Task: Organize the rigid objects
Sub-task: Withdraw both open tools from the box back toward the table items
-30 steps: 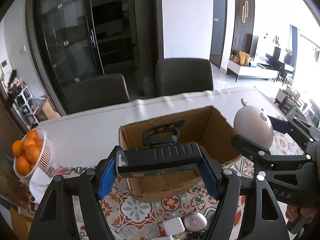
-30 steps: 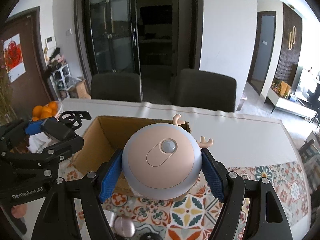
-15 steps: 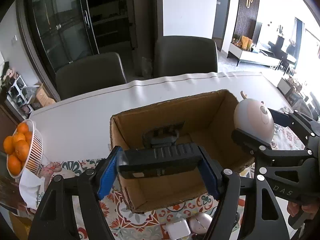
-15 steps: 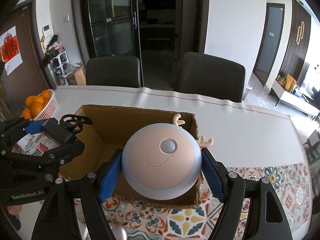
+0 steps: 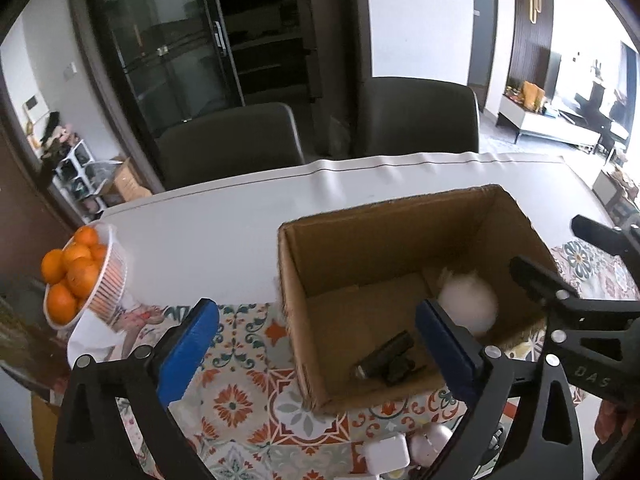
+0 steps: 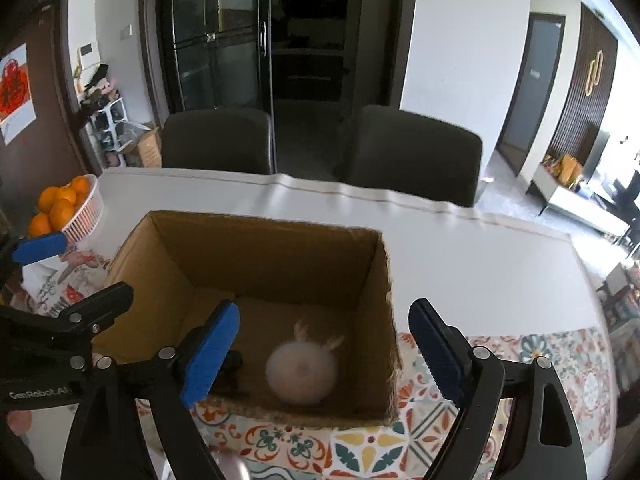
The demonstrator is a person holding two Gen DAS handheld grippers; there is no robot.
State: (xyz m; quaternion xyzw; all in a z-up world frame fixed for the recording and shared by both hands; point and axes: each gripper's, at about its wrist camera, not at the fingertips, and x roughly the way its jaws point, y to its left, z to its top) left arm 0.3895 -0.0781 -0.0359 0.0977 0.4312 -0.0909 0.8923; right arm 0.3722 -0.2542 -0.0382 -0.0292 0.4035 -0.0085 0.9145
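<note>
Nearest the left wrist camera, a small white square block and a pale pink rounded item lie on the patterned floral table mat, just below and between the spread blue pads of the left gripper. These leftovers sit closer to the left gripper than to the right gripper, so the next pickup probably falls to the left, reaching down and back toward the table edge.

Both grippers hang wide open and empty above the brown cardboard box. Half a second earlier the left one was clamped on the black ribbed rectangular device and the right one on the round pink-and-grey deer-antlered toy. Both now lie on the box floor. The device lies with its long axis slanting from near left to far right. The toy is blurred, apparently tumbling, just right of the device.

Farther off, a white basket of oranges stands at the table's left, and two dark chairs stand beyond.
</note>
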